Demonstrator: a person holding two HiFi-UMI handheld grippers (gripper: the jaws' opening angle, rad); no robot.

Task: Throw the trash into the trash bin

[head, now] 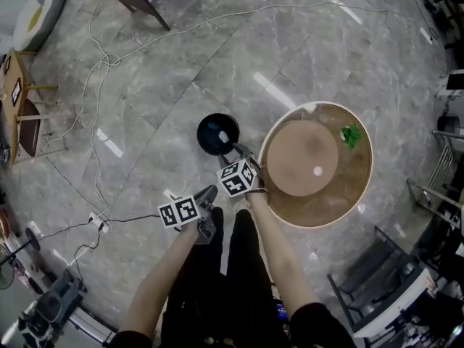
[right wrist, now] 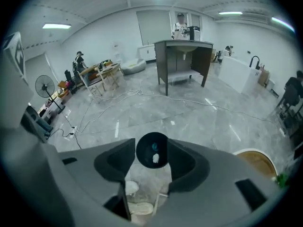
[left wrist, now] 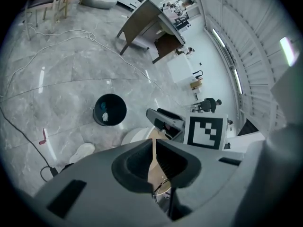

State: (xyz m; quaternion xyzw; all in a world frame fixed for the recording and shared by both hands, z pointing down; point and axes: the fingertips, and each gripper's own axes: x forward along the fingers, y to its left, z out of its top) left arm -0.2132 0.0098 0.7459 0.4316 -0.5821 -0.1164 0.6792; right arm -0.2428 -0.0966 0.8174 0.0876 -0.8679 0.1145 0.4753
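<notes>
Floor (head: 181, 71): grey marble tile under both grippers, with white cables (head: 101, 64) running well off to the left gripper's far left.

Round table (head: 297, 158): just right of the right gripper, brown top with a pale rim. In the left gripper view it shows as a thin strip through the slit between the jaws.

Trash bin (head: 217, 133): black, round, open top, standing on the floor just ahead of the right gripper's tips and beside the table. In the right gripper view it sits dead centre in the jaw gap (right wrist: 152, 150). From the left gripper it is ahead and to the left (left wrist: 109, 109), well apart.

Right gripper (head: 233, 152): pointing steeply down at the bin. Jaws are spread wide (right wrist: 152, 143), nothing between the pads, only the bin mouth visible through the gap.

Left gripper (head: 209, 194): behind and left of the right one, over the floor. Jaws are pressed almost together (left wrist: 152, 138), just a narrow slit, nothing pinched. The right gripper's marker cube is close on its right.

Trash: white crumpled piece (right wrist: 155, 158) lies inside the bin, below the right gripper's open jaws, with a teal scrap (right wrist: 154, 147) next to it. Both also show in the head view.

Still on the table: green item (head: 351, 135) at the far edge, far right of the right gripper, and a small white ball (head: 317, 171) nearer the middle.
</notes>
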